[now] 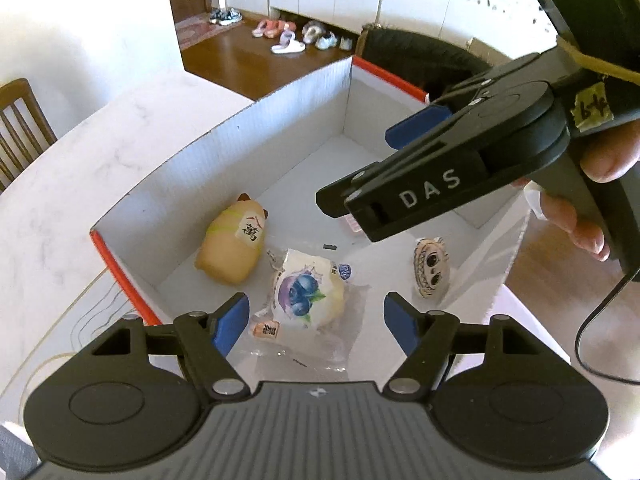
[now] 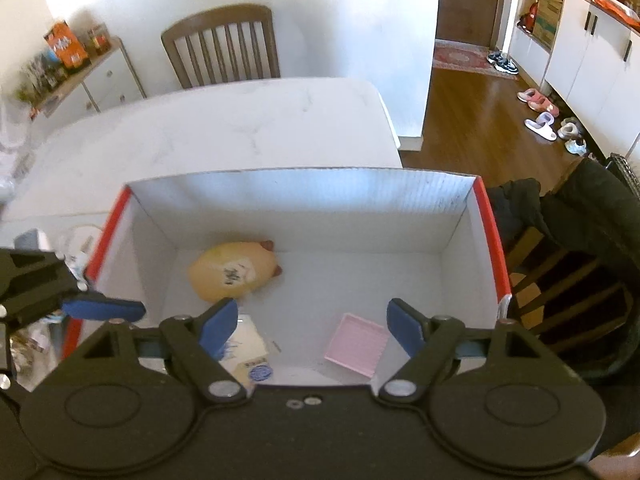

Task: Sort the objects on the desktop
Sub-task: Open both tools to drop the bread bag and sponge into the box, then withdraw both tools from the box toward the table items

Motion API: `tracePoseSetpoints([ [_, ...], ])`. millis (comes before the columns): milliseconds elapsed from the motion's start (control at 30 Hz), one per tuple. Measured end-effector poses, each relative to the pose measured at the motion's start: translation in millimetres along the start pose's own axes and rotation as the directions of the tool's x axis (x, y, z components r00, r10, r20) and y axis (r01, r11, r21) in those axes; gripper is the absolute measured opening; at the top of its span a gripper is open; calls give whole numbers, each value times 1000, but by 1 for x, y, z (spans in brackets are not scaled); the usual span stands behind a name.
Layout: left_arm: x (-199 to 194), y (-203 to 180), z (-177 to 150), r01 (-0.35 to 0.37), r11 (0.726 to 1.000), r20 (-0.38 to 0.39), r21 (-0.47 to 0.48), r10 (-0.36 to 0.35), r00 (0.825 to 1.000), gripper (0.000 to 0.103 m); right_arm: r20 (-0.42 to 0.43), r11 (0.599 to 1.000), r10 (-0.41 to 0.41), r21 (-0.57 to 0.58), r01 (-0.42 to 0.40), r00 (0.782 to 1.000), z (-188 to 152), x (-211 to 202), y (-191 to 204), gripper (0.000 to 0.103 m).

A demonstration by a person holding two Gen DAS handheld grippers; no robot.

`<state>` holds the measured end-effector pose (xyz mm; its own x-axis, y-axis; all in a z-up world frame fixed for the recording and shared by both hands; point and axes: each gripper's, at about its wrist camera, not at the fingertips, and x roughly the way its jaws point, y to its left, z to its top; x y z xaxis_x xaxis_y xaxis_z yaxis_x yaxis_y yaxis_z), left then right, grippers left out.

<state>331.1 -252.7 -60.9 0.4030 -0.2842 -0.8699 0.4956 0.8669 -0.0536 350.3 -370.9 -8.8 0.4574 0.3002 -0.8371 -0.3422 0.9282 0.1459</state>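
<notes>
A white cardboard box with red rims stands on the marble table. Inside lie a yellow squishy toy, a wrapped blueberry bun, a round cartoon-face badge and a pink square tray. My left gripper is open and empty just above the bun at the box's near side. My right gripper is open and empty over the box, above the pink tray; it also shows in the left wrist view. The toy and bun show in the right wrist view.
The box sits near the table's edge. A wooden chair stands behind the table. A dark chair with black cloth is to the right. Cables and clutter lie left of the box.
</notes>
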Motion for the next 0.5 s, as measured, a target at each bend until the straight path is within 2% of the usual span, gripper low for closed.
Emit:
tracePoseSetpoints([
  [133, -6, -1, -8, 7, 1000, 30, -14, -6, 1000, 74, 36, 1000, 11, 14, -12, 999, -7, -12, 3, 91],
  [200, -11, -2, -10, 17, 1000, 42, -20, -17, 999, 84, 50, 1000, 11, 17, -12, 999, -10, -17, 4, 92],
  [433, -26, -6, -20, 34, 999, 97, -19, -32, 995, 87, 97, 999, -4, 42, 0, 995, -20, -29, 10, 96],
  [500, -34, -6, -23, 38, 999, 115, -23, -35, 993, 96, 108, 999, -12, 47, 7, 994, -22, -32, 12, 97],
])
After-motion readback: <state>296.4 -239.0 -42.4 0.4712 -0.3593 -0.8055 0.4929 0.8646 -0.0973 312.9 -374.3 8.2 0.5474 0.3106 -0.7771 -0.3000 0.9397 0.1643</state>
